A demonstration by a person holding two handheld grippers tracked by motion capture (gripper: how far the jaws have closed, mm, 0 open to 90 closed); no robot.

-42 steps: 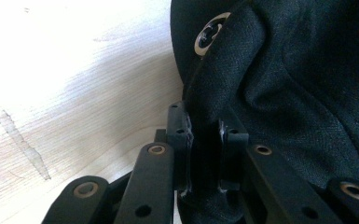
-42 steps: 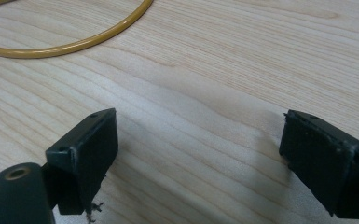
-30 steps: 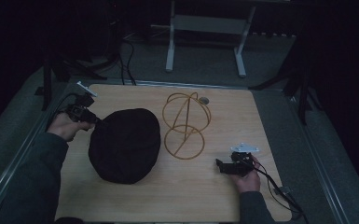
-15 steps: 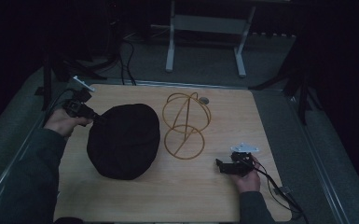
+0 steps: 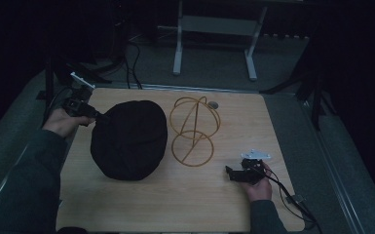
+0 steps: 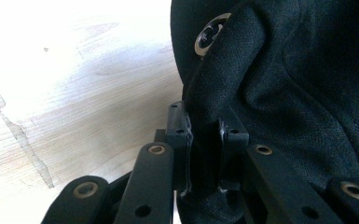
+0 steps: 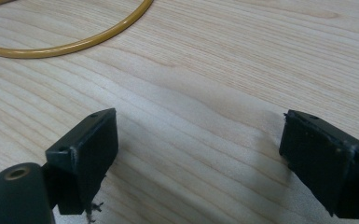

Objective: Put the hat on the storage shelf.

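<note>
since a second ago, left gripper (image 5: 99,116) has drawn back toward the table's (image 5: 272,126) left edge, jaws pinched on the black hat's (image 5: 129,139) rim. hat lies left of centre beside the wire stand (image 5: 193,130). next, i judge: lift it onto the stand. right gripper (image 5: 230,172) rests spread wide near the right edge.

Wire stand (image 5: 194,130) & coin (image 5: 213,105) on table (image 5: 185,204)

Black hat (image 5: 129,139) with a silver eyelet (image 6: 210,37); mustard-yellow wire stand (image 5: 193,131) at its 3 o'clock; pale wood-grain table (image 5: 175,200).
</note>
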